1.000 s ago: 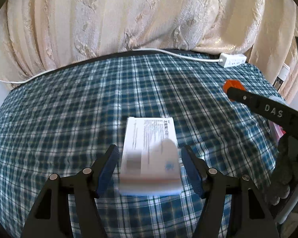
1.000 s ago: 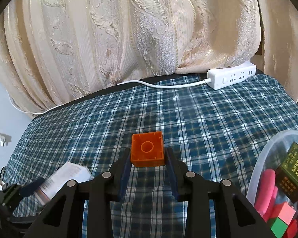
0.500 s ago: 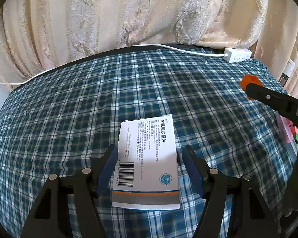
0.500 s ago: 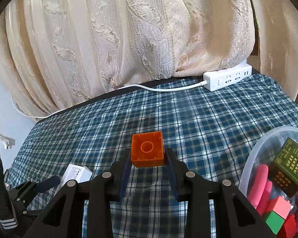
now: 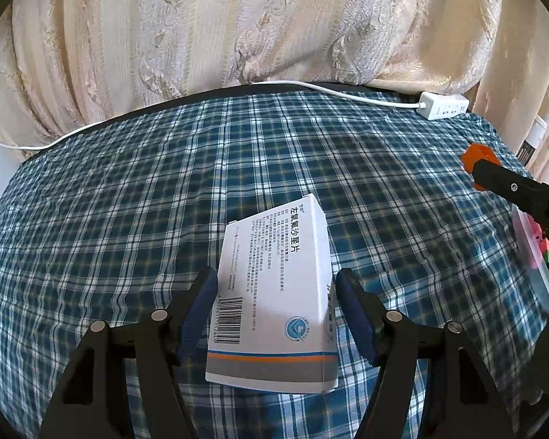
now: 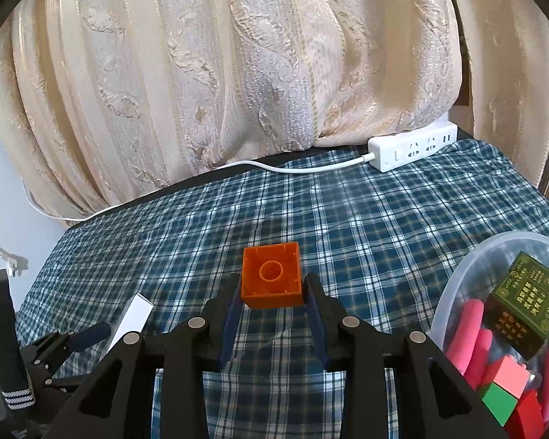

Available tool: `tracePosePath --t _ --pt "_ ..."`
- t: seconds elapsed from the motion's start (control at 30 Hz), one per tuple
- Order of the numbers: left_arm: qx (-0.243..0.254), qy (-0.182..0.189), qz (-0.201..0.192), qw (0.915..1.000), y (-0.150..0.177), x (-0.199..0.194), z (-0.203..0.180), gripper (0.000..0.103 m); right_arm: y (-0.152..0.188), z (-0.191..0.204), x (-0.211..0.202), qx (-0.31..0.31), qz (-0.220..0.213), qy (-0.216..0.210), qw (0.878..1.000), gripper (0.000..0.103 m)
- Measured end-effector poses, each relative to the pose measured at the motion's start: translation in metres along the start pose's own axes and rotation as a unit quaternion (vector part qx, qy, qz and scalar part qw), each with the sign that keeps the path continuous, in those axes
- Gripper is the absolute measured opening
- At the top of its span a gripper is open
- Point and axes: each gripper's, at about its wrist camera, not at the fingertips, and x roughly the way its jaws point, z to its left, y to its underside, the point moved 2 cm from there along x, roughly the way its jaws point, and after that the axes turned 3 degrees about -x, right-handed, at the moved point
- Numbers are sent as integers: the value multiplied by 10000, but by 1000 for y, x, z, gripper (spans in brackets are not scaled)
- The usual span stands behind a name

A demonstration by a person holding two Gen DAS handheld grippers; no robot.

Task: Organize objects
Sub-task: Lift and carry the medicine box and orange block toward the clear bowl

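Observation:
A white medicine box [image 5: 274, 292] with Chinese print and a barcode lies between the fingers of my left gripper [image 5: 276, 285], tilted with its right side raised off the plaid cloth. The left pad touches the box; a narrow gap shows at the right pad. The box edge also shows in the right wrist view [image 6: 131, 316]. My right gripper [image 6: 272, 294] is shut on an orange toy brick [image 6: 271, 280], held above the cloth; the brick also shows in the left wrist view [image 5: 476, 158].
A clear plastic tub [image 6: 494, 256] at the right holds a dark green box [image 6: 519, 303], pink pieces and coloured blocks. A white power strip [image 6: 413, 150] and its cable lie at the table's back edge against cream curtains [image 6: 238, 73].
The medicine box has tipped up on one side and turned between the left fingers. The right gripper still holds the orange brick and has shifted slightly.

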Motion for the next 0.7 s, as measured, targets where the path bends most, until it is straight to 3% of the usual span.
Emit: tracePosePath --t 0.27,0.63,0.7 --pt "-19 122 41 9999 2 -1 -3 75 3 -1 -1 -15 26 25 10000 36" --pt "89 47 84 9999 6 6 -8 74 7 -1 1 -58 66 52 9999 36" --pt "96 11 86 9999 6 8 -7 71 8 -1 1 -68 75 61 9999 36"
